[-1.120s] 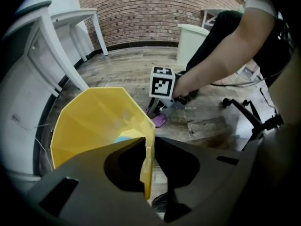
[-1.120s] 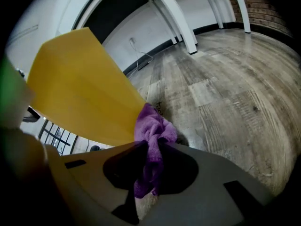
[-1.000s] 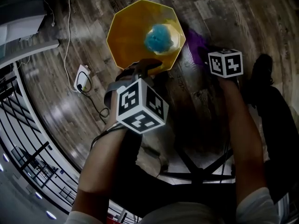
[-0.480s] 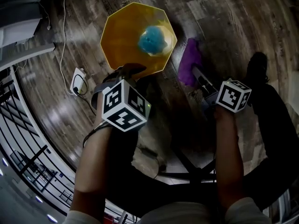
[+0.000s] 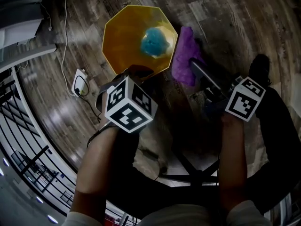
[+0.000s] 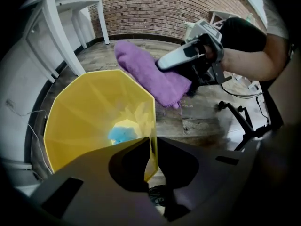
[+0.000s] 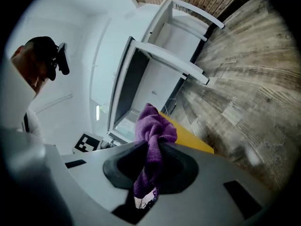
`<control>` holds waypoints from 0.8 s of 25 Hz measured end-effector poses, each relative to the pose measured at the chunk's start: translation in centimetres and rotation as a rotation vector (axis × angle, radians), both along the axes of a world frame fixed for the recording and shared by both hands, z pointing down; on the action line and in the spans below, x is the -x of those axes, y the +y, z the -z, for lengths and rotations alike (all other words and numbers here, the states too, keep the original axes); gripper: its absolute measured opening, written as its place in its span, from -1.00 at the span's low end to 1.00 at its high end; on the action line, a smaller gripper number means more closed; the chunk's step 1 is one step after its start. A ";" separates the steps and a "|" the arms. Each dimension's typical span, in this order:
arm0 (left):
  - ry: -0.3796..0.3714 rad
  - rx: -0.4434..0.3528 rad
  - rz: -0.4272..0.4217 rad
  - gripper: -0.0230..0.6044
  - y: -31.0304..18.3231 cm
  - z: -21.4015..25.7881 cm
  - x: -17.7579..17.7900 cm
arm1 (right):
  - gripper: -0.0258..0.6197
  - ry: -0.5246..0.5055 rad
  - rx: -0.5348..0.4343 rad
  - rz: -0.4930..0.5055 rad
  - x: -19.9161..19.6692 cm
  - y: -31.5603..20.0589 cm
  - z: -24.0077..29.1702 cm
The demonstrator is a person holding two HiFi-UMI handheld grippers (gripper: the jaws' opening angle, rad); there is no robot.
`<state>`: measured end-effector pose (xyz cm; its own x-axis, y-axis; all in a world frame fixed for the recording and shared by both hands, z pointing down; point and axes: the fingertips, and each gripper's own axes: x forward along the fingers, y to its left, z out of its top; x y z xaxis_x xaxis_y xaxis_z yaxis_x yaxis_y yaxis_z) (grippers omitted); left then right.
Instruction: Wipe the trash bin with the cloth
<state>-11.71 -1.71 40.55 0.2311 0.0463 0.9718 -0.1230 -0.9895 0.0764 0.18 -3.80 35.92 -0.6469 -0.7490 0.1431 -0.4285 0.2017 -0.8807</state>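
Observation:
A yellow, many-sided trash bin (image 5: 127, 32) stands open on the wooden floor, with a blue crumpled thing (image 5: 155, 41) at its bottom. My left gripper (image 5: 138, 73) points down at the bin's near rim. In the left gripper view its jaws (image 6: 149, 142) have just been closing and now pinch the bin's wall (image 6: 89, 112). My right gripper (image 5: 193, 62) is shut on a purple cloth (image 5: 183, 55) and holds it in the air just right of the bin. In the right gripper view the cloth (image 7: 153, 126) bunches between the jaws (image 7: 153, 147), with the bin's edge (image 7: 190, 135) behind.
A white power adapter (image 5: 81, 81) with its cable lies on the floor left of the bin. White table legs (image 6: 61, 27) and a brick wall (image 6: 164, 8) stand beyond it. A black chair base (image 5: 197, 171) spreads under me, and a metal railing (image 5: 28, 154) runs at the left.
My right gripper has risen with the purple cloth, which now hangs beside the bin's right rim. The left gripper has stayed at the near rim and closed on it.

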 end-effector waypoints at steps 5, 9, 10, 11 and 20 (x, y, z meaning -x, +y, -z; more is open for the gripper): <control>0.002 0.043 0.110 -0.85 0.1 0.0 -0.8 | -0.70 0.007 -0.066 0.010 -0.1 -0.9 2.4; -0.002 0.044 0.124 -0.85 0.1 -0.1 -1.0 | -0.70 0.100 -0.019 0.072 1.2 -1.0 -0.3; -0.001 0.043 0.122 -0.85 0.1 0.0 -1.0 | -0.70 0.121 -0.009 0.083 1.3 -1.1 -0.9; 0.000 0.042 0.120 -0.85 0.1 0.0 -1.0 | -0.70 0.136 -0.004 0.091 1.3 -1.3 -1.3; 0.008 0.036 0.112 -0.85 0.2 0.1 -1.2 | -0.70 0.345 0.078 0.197 2.1 -1.5 -7.4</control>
<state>-10.55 -1.51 40.45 0.2440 0.0541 0.9683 -0.2324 -0.9661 0.1125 -1.88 -5.34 43.28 -0.6809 -0.5940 0.4284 -0.6617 0.2481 -0.7075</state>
